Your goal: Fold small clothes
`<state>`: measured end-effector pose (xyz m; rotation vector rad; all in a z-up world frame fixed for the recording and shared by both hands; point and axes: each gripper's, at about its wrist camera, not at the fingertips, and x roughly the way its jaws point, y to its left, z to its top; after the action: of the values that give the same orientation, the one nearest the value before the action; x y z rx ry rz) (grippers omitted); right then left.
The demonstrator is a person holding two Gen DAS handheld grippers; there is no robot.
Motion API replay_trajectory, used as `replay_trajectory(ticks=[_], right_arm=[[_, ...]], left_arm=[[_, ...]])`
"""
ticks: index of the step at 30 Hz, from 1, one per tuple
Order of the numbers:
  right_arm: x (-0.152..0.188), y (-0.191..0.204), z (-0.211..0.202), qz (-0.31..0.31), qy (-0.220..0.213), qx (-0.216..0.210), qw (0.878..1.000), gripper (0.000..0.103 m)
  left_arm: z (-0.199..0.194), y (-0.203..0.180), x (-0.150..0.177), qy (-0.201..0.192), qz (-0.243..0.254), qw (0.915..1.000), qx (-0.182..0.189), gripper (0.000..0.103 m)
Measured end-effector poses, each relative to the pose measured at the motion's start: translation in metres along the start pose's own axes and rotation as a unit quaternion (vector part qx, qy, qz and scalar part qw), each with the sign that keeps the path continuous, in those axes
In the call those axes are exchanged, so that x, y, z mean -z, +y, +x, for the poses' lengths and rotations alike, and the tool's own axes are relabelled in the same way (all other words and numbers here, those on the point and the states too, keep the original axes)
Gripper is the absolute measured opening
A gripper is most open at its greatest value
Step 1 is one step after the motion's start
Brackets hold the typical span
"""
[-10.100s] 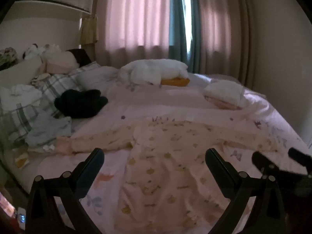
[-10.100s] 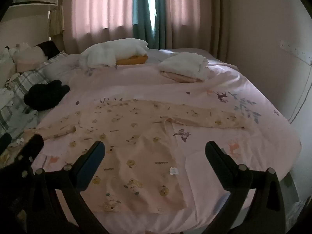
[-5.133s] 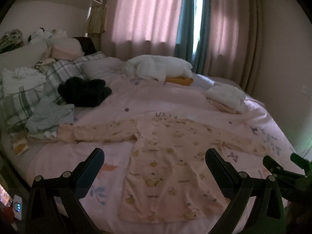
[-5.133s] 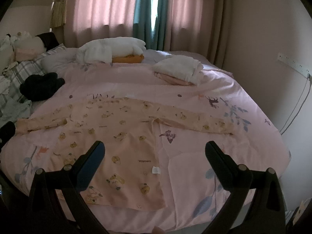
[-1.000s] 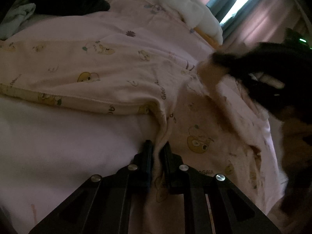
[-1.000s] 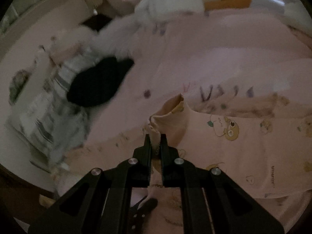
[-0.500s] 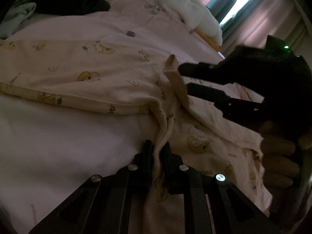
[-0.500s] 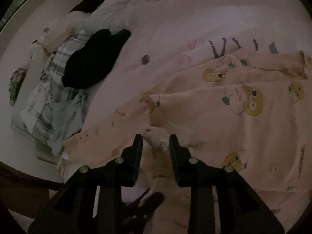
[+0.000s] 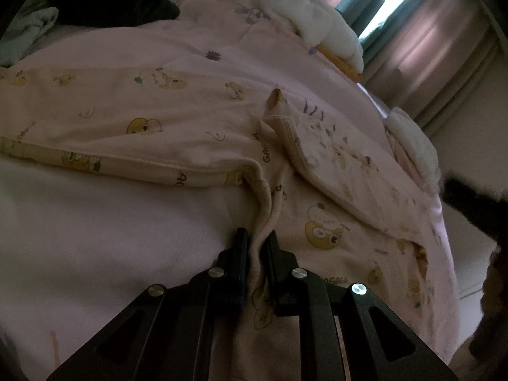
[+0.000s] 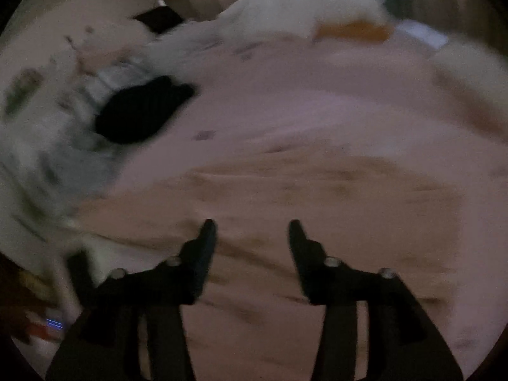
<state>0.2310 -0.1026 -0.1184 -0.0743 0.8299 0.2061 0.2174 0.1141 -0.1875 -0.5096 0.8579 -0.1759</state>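
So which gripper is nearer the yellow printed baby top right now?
Left. The left gripper is shut on a fold of the baby top, pads touching it. The right gripper hangs above the top, jaws opening, nothing between them.

The garment (image 9: 197, 120) carries a printed word among its cartoon figures: "GAGA" reads near the collar fold, and what looks like "GAGAGA", partly cut off, shows lower down by the gripper. Other prints of it are creased and unreadable. The right wrist view is too blurred for any text.
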Motion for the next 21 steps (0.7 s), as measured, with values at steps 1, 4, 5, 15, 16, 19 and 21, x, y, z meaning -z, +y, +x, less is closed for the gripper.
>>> replay_trajectory(ticks=[1, 4, 5, 15, 16, 19, 21], right_arm=[[0.010, -0.012, -0.006, -0.024, -0.006, 0.063, 0.998, 0.064], [0.039, -0.047, -0.003, -0.051, 0.017, 0.159, 0.986, 0.067], [0.048, -0.060, 0.003, -0.038, 0.034, 0.160, 0.986, 0.065], [0.093, -0.121, 0.052, 0.116, 0.016, 0.117, 0.986, 0.038], [0.093, -0.121, 0.053, 0.117, 0.014, 0.116, 0.986, 0.038], [0.096, -0.119, 0.052, 0.112, 0.013, 0.121, 0.986, 0.038], [0.092, -0.112, 0.053, 0.102, 0.016, 0.131, 0.986, 0.038]], left_arm=[[0.000, 0.000, 0.000, 0.000, 0.000, 1.0000, -0.001, 0.015], [0.000, -0.001, 0.001, -0.001, 0.001, 1.0000, -0.003, 0.015], [0.000, -0.002, 0.001, -0.001, 0.002, 1.0000, -0.005, 0.015], [-0.001, 0.000, 0.000, -0.001, -0.007, 1.0000, 0.004, 0.015], [-0.001, 0.002, 0.000, -0.001, -0.012, 0.9999, 0.010, 0.015], [-0.003, 0.002, -0.002, 0.006, -0.018, 0.9997, 0.013, 0.015], [-0.009, 0.001, -0.007, 0.014, -0.010, 0.9998, -0.005, 0.015]])
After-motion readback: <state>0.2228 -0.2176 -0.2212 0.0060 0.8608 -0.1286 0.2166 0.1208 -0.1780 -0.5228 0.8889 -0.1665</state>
